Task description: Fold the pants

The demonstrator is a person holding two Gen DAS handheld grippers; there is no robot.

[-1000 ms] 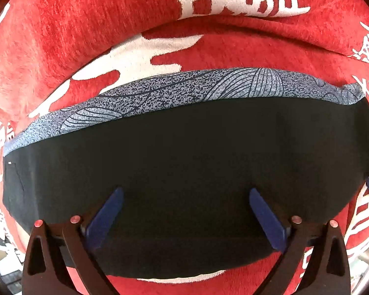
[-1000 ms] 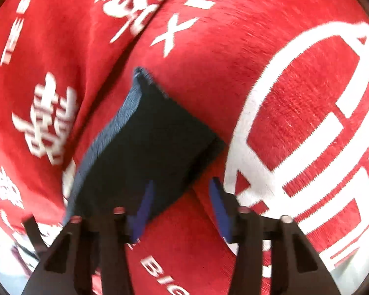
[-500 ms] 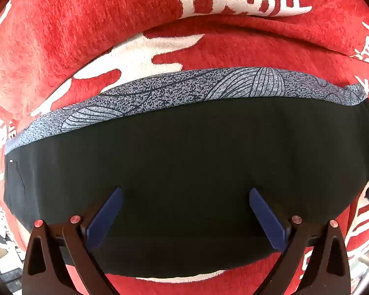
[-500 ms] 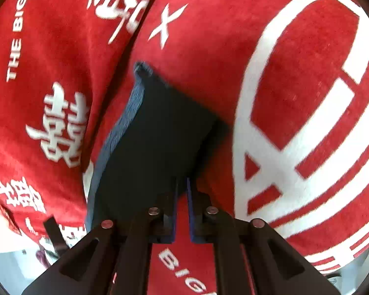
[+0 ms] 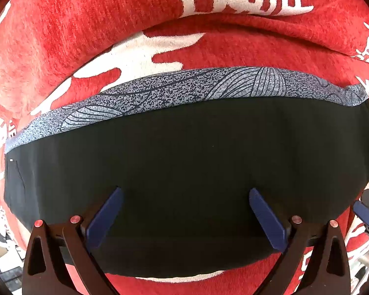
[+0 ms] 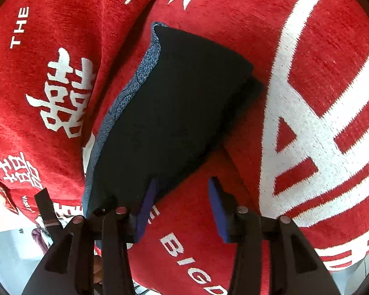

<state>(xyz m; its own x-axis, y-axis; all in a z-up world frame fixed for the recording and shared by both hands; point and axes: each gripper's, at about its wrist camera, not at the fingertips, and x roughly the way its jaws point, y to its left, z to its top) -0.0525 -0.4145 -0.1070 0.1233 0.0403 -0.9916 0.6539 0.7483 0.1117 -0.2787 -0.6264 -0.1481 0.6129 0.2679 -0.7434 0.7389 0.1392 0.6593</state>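
The pants (image 5: 196, 162) lie folded into a flat black rectangle on a red blanket, with a blue-grey patterned band (image 5: 184, 91) along the far edge. My left gripper (image 5: 184, 196) is open and empty, its blue pads hovering over the near part of the fold. In the right wrist view the same folded pants (image 6: 169, 113) lie up and left. My right gripper (image 6: 182, 184) is open and empty by the fold's near right edge, its left pad at the cloth's edge. The right gripper's tip also shows in the left wrist view (image 5: 366, 213).
The red blanket (image 6: 233, 19) with white characters and letters covers the whole surface, with a raised fold (image 5: 233, 19) behind the pants. The blanket's edge and pale floor (image 6: 9, 258) show at the lower left of the right wrist view.
My right gripper was open, shut half a second ago, and has opened again while pulling back slightly from the fold. The left gripper has stayed open and almost still.
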